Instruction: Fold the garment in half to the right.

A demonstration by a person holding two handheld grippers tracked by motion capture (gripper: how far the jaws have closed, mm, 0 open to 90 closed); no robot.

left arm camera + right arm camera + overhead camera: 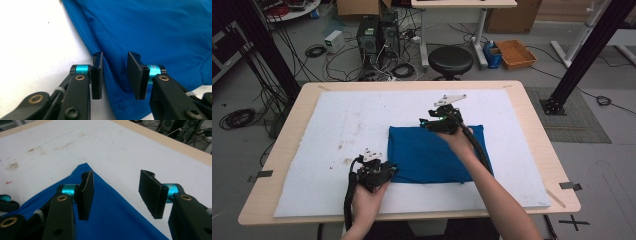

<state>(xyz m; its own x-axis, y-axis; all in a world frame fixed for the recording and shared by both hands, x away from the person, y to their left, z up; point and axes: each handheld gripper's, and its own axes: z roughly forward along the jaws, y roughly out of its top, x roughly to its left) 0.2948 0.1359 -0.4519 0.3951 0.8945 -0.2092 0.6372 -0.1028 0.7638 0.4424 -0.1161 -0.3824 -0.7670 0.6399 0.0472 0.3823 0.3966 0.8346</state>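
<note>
While folded blue cloth (436, 154) lies centre-frame on the bench (532, 107), left gripper (115, 75), unclenched, straddles its lower-left edge; right gripper (122, 192), released, hovers above the upper-right corner.

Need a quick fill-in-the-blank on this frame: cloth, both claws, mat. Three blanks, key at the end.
1. The folded cloth on the mat is ____ in colour.
2. The left claw straddles the cloth's edge, its jaws still ____, not pressing it.
3. The right claw stands open over a ____ of the cloth, above the white mat.

Missing words: blue; apart; corner
</note>
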